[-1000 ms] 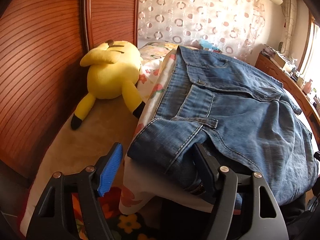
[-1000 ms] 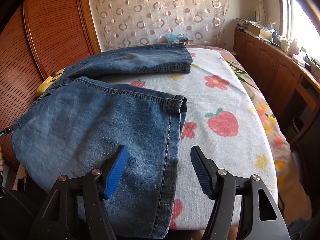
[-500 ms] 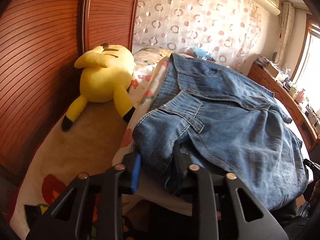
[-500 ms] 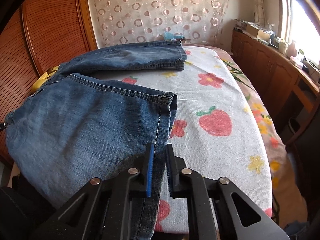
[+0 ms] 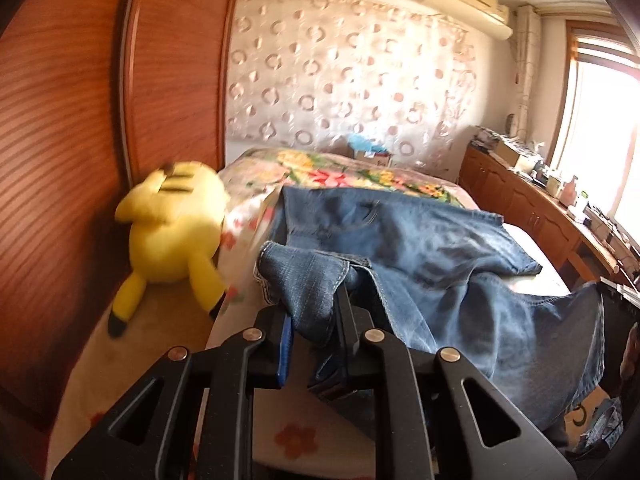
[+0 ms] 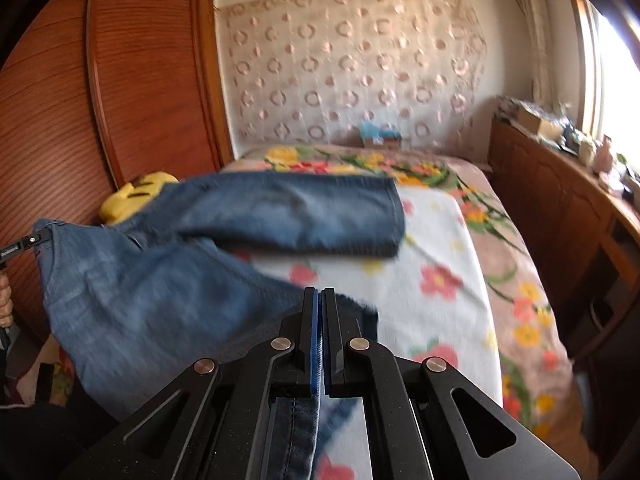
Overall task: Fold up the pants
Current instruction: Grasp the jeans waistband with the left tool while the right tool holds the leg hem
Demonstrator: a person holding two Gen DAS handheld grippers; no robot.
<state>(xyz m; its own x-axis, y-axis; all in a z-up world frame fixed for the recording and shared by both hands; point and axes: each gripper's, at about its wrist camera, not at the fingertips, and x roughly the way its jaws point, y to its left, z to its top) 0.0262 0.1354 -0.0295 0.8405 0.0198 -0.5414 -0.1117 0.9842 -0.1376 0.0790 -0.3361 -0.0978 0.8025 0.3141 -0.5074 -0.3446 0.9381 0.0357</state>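
Observation:
Blue denim pants [image 5: 460, 264] lie on a flowered bed. My left gripper [image 5: 314, 308] is shut on the waistband corner [image 5: 304, 280] and holds it lifted off the bed. My right gripper [image 6: 319, 308] is shut on the hem of the near leg [image 6: 160, 304], also lifted. The near leg hangs between both grippers. The far leg [image 6: 288, 212] still lies flat on the bed. The left gripper's tip shows at the left edge of the right wrist view [image 6: 28, 242], gripping the waistband.
A yellow plush toy [image 5: 176, 228] lies left of the pants against the wooden wardrobe [image 5: 80, 120]. The flowered bed cover [image 6: 440, 280] extends right. A wooden cabinet [image 6: 560, 208] with clutter runs along the right under the window.
Both grippers closed on the pants a moment ago and have now lifted them; the near leg and waistband have risen off the bed and the view has tilted upward.

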